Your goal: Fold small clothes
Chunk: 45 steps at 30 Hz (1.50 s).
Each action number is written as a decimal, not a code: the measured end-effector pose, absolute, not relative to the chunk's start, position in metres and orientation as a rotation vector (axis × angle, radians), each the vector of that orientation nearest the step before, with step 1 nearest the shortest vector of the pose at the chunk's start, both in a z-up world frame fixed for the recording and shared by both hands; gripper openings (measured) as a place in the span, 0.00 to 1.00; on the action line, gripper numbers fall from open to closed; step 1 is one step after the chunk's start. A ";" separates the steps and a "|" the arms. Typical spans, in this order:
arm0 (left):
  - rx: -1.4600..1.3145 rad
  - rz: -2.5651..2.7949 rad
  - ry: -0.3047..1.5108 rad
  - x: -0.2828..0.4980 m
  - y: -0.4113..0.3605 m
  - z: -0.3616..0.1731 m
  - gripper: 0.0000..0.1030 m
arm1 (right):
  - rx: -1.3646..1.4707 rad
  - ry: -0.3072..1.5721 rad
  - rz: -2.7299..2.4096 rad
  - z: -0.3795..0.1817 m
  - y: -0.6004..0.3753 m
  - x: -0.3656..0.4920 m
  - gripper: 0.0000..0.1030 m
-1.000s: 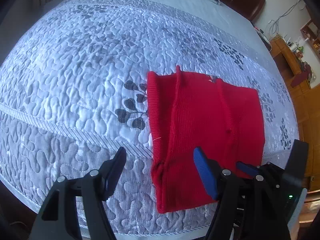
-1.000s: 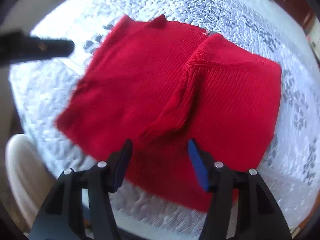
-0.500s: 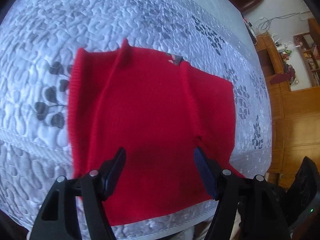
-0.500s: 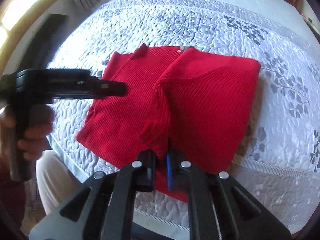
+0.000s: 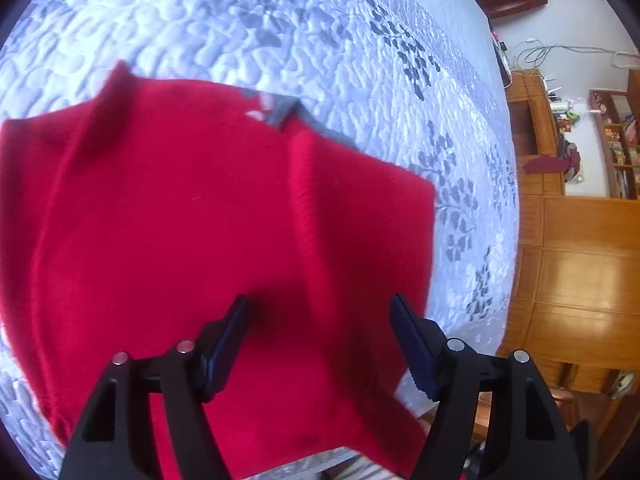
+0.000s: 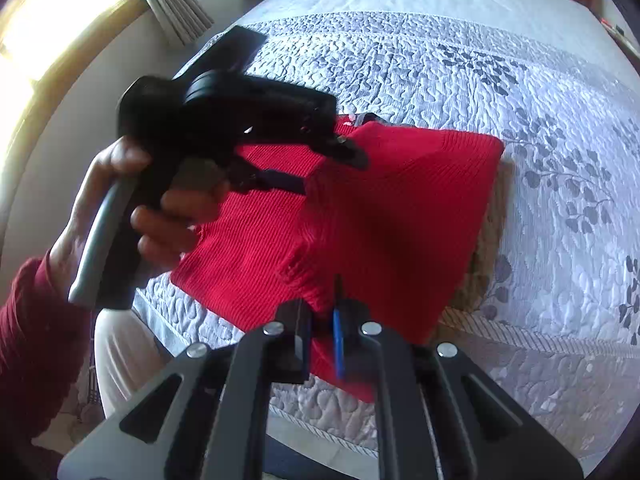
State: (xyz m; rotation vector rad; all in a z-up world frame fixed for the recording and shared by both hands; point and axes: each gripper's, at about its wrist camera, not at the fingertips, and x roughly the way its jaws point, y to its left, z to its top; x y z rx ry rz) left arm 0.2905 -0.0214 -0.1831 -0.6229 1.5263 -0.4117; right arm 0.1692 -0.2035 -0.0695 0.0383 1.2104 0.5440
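A red knit garment (image 5: 160, 220) lies part folded on the quilted bed (image 5: 320, 40), with a grey neck label at its far edge. My left gripper (image 5: 318, 304) hangs open just above the garment's near middle, nothing between its fingers. In the right wrist view my right gripper (image 6: 322, 308) is shut on the near edge of the red knit garment (image 6: 400, 208), and the fabric rises in a ridge from the pinch. My left gripper (image 6: 328, 170) also shows there, held by a hand (image 6: 120, 184) over the garment's far left part.
The bed's near edge (image 6: 320, 432) runs just below the garment. Wooden cabinets and shelves (image 5: 580, 240) stand past the bed's right side. A window and curtain (image 6: 172, 0) are at the far left. The person's light trousers (image 6: 120, 352) press against the bed edge.
My right gripper closed on the garment's near edge and rose with it. My left gripper swung from the bed's left side to above the garment and tipped downward.
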 end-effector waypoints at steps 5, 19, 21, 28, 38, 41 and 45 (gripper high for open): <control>-0.681 -0.453 1.579 0.307 -0.044 -0.198 0.61 | 0.052 1.197 0.551 -0.068 -0.212 0.165 0.07; -0.619 -0.506 1.422 0.330 -0.032 -0.158 0.09 | 0.091 1.196 0.617 -0.058 -0.198 0.157 0.06; -0.609 -0.523 1.380 0.330 -0.020 -0.138 0.09 | 0.093 1.184 0.636 -0.050 -0.189 0.156 0.06; -0.540 -0.498 1.258 0.323 0.039 -0.082 0.09 | 0.050 1.148 0.742 -0.032 -0.125 0.157 0.06; -0.499 -0.396 1.308 0.315 0.112 -0.135 0.09 | -0.085 1.248 0.779 -0.086 -0.039 0.152 0.06; -0.498 -0.368 1.345 0.315 0.117 -0.164 0.09 | -0.105 1.294 0.765 -0.110 -0.031 0.151 0.07; -0.491 -0.345 1.353 0.310 0.121 -0.186 0.10 | -0.124 1.329 0.749 -0.132 -0.028 0.150 0.09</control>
